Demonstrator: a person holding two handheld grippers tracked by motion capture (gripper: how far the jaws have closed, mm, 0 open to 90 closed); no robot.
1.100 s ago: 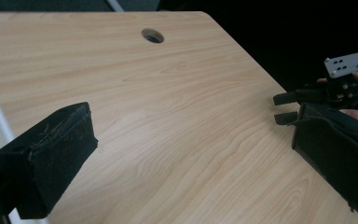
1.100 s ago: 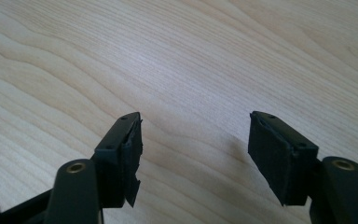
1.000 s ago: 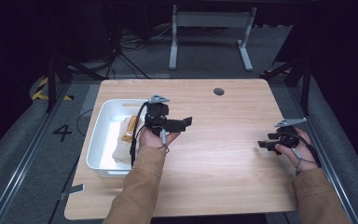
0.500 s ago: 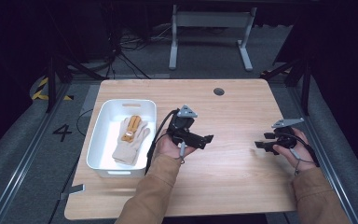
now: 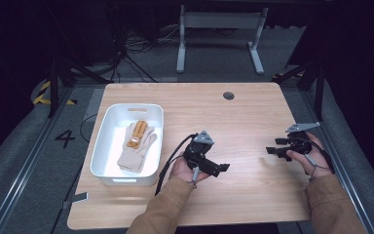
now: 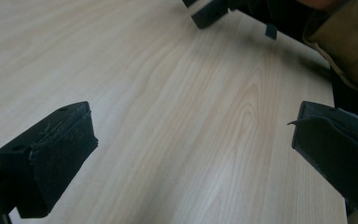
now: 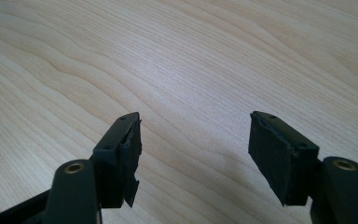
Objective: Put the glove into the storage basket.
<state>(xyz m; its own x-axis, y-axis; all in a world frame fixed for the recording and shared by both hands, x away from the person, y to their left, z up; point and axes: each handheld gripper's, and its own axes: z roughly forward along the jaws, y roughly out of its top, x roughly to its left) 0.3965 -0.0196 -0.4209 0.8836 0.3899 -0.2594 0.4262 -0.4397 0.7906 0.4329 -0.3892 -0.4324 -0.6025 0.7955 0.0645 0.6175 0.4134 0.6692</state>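
The left gripper hovers just right of the tray, its blocky black jaws wide apart and empty over pale, grained wood. A soft knitted beige glove lies flat inside that glossy white rectangular tray. The right gripper, well right of the tray, is also spread open and holds nothing.

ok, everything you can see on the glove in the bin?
The glove is beige knit fabric with an orange-brown patch running up toward the fingers and a small pale tag on it. It lies flat and limp on the floor of the white bin, fingers pointing toward the far end. Neither gripper touches it.
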